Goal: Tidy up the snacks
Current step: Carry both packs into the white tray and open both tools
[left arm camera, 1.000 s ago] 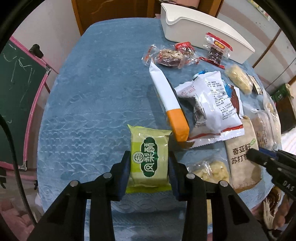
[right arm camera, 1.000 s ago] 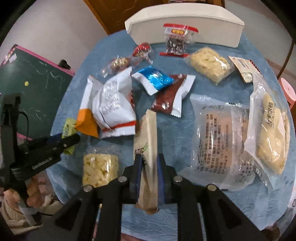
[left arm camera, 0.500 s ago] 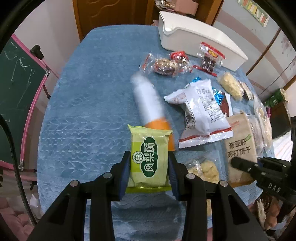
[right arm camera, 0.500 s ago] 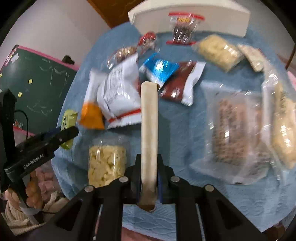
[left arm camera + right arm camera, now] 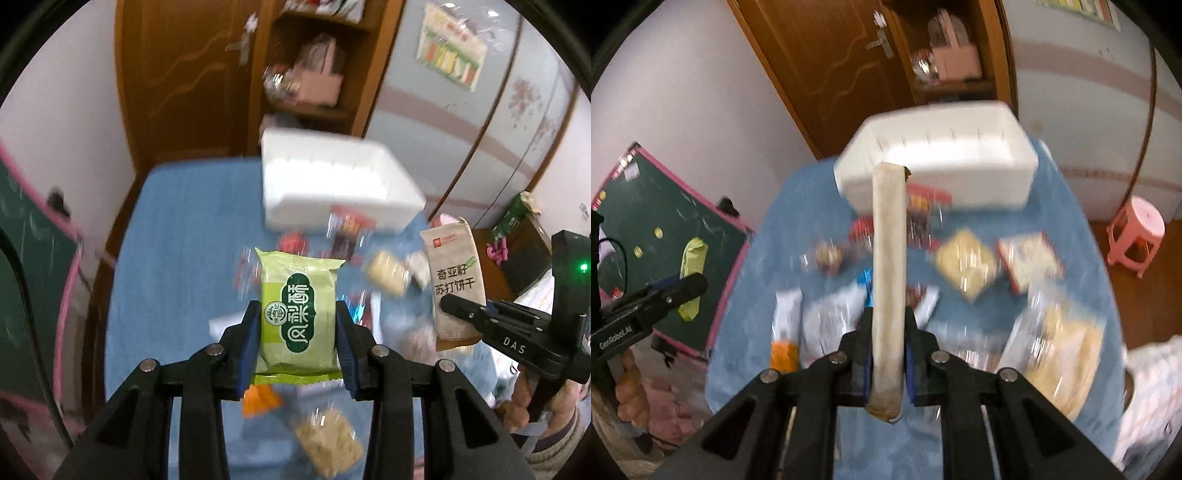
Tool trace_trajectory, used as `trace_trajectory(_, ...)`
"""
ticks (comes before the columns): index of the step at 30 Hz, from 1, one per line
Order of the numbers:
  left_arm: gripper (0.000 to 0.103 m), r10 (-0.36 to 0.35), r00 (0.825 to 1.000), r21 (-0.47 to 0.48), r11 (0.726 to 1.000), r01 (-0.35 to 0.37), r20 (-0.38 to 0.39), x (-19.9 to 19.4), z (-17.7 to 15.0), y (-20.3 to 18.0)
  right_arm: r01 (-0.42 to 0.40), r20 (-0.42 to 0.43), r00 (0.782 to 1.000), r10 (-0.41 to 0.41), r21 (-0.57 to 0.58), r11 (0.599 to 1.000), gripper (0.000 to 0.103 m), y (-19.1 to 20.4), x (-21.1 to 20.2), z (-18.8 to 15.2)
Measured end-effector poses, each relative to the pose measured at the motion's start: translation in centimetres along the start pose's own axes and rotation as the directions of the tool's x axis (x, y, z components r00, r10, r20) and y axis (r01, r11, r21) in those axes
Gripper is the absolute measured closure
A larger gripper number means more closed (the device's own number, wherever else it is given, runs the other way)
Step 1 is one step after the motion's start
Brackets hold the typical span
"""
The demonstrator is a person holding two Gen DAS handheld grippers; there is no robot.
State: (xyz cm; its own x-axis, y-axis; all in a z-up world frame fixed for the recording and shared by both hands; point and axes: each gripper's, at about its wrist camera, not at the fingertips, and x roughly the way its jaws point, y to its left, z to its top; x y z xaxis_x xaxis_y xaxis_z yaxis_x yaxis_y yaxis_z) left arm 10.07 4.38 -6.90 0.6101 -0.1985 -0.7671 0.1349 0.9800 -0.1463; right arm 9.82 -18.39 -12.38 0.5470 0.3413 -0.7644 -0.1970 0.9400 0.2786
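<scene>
My left gripper (image 5: 297, 334) is shut on a green snack packet (image 5: 298, 314) and holds it up above the blue table (image 5: 177, 236). My right gripper (image 5: 886, 350) is shut on a tan cracker packet (image 5: 888, 280), seen edge-on in the right wrist view and flat in the left wrist view (image 5: 455, 284). Both are lifted above the table. The white bin (image 5: 332, 184) stands at the table's far end, open and with nothing visible inside it (image 5: 945, 155). The green packet also shows at the left of the right wrist view (image 5: 691, 277).
Several snack packets lie blurred on the table: an orange-ended white one (image 5: 785, 332), clear bags of yellow pieces (image 5: 966, 262), a red-topped packet (image 5: 349, 229). A chalkboard (image 5: 657, 236) stands left of the table, a pink stool (image 5: 1136, 230) to the right, a wooden door and shelf behind.
Both grippers have risen from the table with their packets and tilted up, so the bin, the door and the shelf behind now come into view. The table's packets look blurred.
</scene>
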Motion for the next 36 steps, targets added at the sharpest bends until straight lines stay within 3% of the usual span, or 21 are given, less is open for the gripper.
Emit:
trace_trajectory(8,0.067,0.051,0.987,0.078,0.995,-0.063,0.151,1.0,13.1,-2.9,0.061,0.17,0.984,-0.05,-0.056,0.997,0.09,0.1,-2.7,12.1)
trace_trajectory(12,0.067,0.087,0.982,0.068,0.993,-0.1,0.165,4.5,19.8,-4.0,0.092,0.215,0.973,-0.082,-0.035,0.995,0.089,-0.7,-1.9,18.0)
trace_trajectory(16,0.066,0.144,0.979,0.072,0.985,-0.156,0.143,9.5,24.0,-4.6,0.118,0.191,0.975,-0.114,-0.011,0.993,0.089,-2.3,1.3,22.3)
trace_trajectory(21,0.064,0.186,0.981,0.055,0.98,-0.189,0.063,16.8,26.2,-4.6,0.173,0.088,0.981,-0.174,0.02,0.985,0.087,-4.6,7.4,25.1)
trace_trajectory(22,0.048,0.185,0.982,0.055,0.981,-0.187,0.029,18.6,26.4,-4.4,0.19,0.056,0.98,-0.192,0.04,0.981,0.085,-5.4,8.9,25.4)
trace_trajectory(23,0.021,0.192,0.981,0.053,0.98,-0.192,0.005,19.8,26.2,-4.3,0.195,0.027,0.98,-0.197,0.057,0.979,0.075,-6.1,10.1,25.5)
trace_trajectory(24,0.012,0.205,0.979,0.051,0.978,-0.205,-0.008,20.6,25.9,-4.2,0.199,0.004,0.98,-0.2,0.068,0.978,0.064,-6.6,10.9,25.6)
trace_trajectory(27,0.01,0.22,0.975,0.057,0.974,-0.219,-0.028,22.4,25.3,-3.8,0.217,-0.025,0.976,-0.216,0.098,0.971,0.053,-7.7,12.2,24.9)
trace_trajectory(30,0.01,0.2,0.979,0.059,0.979,-0.197,-0.049,22.6,24.3,-3.5,0.219,-0.039,0.976,-0.216,0.097,0.971,0.052,-8.1,12.4,24.3)
trace_trajectory(36,0.01,0.173,0.985,0.056,0.983,-0.174,0.021,19.3,22.9,-2.9,0.243,-0.077,0.969,-0.236,0.087,0.966,0.051,-7.6,10.9,24.1)
